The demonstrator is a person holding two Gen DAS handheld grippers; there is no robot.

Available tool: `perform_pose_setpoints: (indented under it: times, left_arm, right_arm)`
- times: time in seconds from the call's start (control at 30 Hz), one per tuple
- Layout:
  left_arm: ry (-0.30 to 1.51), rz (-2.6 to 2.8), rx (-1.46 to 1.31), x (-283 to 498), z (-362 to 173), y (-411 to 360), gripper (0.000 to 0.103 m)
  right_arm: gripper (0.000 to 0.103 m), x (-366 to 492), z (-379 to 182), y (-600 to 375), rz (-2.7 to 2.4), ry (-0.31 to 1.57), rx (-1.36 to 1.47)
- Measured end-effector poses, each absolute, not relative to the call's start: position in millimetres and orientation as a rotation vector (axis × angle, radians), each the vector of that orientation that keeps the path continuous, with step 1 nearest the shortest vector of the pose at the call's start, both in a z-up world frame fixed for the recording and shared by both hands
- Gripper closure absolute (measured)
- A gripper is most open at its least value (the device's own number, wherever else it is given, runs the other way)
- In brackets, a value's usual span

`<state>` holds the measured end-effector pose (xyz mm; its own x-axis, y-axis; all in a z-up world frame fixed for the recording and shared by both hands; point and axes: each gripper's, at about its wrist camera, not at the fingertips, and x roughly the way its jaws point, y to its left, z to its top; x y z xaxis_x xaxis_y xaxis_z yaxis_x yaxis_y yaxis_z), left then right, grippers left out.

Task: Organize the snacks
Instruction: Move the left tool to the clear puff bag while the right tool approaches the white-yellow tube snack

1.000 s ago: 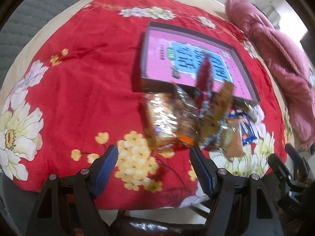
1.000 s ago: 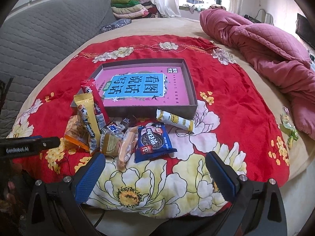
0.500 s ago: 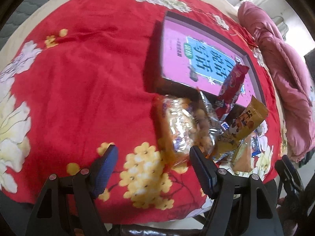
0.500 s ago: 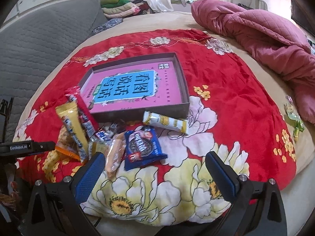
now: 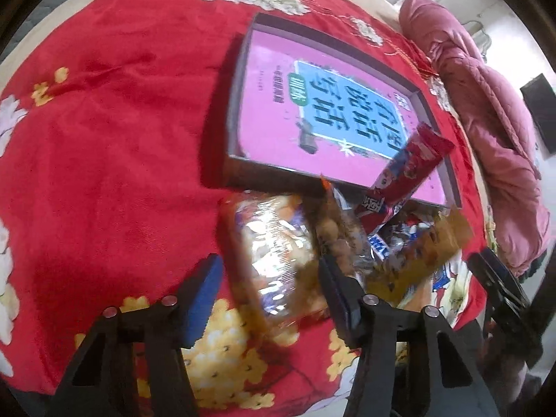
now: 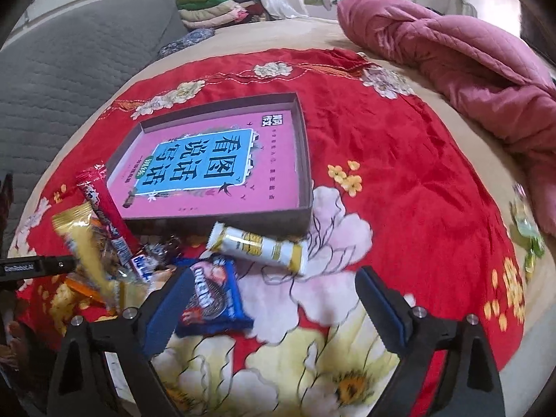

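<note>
Straddling a clear-wrapped cake [image 5: 274,260], the left gripper [image 5: 269,278] pointed steeply down at the bed's near edge, its jaws closing with the packet between them but the pads not yet pressing on it. That packet lay at the left end of the snack pile, on the red floral blanket [image 5: 104,139] just in front of the box's near wall, probably picked because nothing blocked it on the left.

Beside it to the right, a red stick pack [image 5: 410,173] leaned up over the wall of the box [image 5: 236,104], propped by the snacks beneath, and a yellow pack [image 5: 427,257] lay slanted across the heap. The box itself sat mid-blanket, open, with only a pink printed sheet showing inside; no snack lay flat in it yet, so the sorting looked barely begun.

Further right, the right gripper [image 6: 274,300] hung near the same edge, jaws wide but closing, unclenched on anything. A blue cookie pack [image 6: 212,295] lay just inside its left pad, and a white-and-yellow bar [image 6: 257,246] rested beyond, just before the box's near wall. Either could have been its target; I could not tell which. A pink quilt [image 6: 451,66] was bunched along the bed's far right edge, well apart from the work.
</note>
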<state>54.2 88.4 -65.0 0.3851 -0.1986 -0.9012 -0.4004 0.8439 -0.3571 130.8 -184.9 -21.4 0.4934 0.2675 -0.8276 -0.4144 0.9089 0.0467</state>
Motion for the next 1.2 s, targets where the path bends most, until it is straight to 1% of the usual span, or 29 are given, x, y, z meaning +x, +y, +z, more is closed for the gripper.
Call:
perform_pose_setpoints:
  times: [0.03, 0.07, 0.17, 0.23, 0.33, 0.4, 0.47, 0.53, 0.67, 0.7, 0.77, 0.83, 0.93, 1.03, 1.2]
  left_arm:
    - [1.194, 0.126, -0.589, 57, -67, 87, 0.05]
    - [1.197, 0.119, -0.588, 59, -69, 85, 0.05]
    - [1.194, 0.118, -0.553, 64, -70, 79, 0.05]
    - [1.192, 0.119, -0.551, 64, -70, 78, 0.05]
    - [1.197, 0.126, -0.549, 67, -73, 77, 0.051]
    - [1.198, 0.131, -0.541, 67, -74, 76, 0.051]
    - [1.203, 0.135, -0.535, 70, -76, 74, 0.052]
    - [1.208, 0.143, -0.528, 72, -78, 73, 0.052]
    - [1.202, 0.15, -0.533, 73, -79, 72, 0.052]
    - [1.2, 0.151, -0.534, 73, -80, 72, 0.052]
    - [1.195, 0.153, -0.542, 73, -80, 72, 0.052]
    - [1.191, 0.152, -0.54, 72, -80, 72, 0.053]
    - [1.182, 0.143, -0.55, 69, -78, 73, 0.053]
    - [1.17, 0.128, -0.572, 65, -76, 75, 0.053]
    - [1.149, 0.103, -0.593, 58, -72, 75, 0.053]
  right_arm:
    - [0.014, 135, -25, -185, 0.428, 0.981, -0.173]
    - [0.016, 139, -28, -184, 0.44, 0.988, -0.18]
    - [0.025, 149, -38, -179, 0.461, 0.989, -0.258]
    - [0.034, 151, -42, -174, 0.471, 0.964, -0.322]
    - [0.037, 153, -46, -165, 0.5, 0.912, -0.416]
    - [0.04, 153, -48, -160, 0.533, 0.899, -0.452]
    - [0.042, 151, -52, -154, 0.555, 0.889, -0.5]
    - [0.047, 149, -55, -149, 0.56, 0.873, -0.544]
    - [0.052, 147, -62, -142, 0.56, 0.851, -0.614]
    - [0.057, 148, -64, -140, 0.564, 0.853, -0.621]
    - [0.06, 149, -66, -139, 0.578, 0.855, -0.616]
    - [0.066, 148, -66, -139, 0.601, 0.85, -0.604]
    - [0.071, 144, -63, -141, 0.621, 0.84, -0.581]
    - [0.075, 142, -57, -149, 0.637, 0.858, -0.508]
    - [0.077, 136, -48, -160, 0.651, 0.872, -0.417]
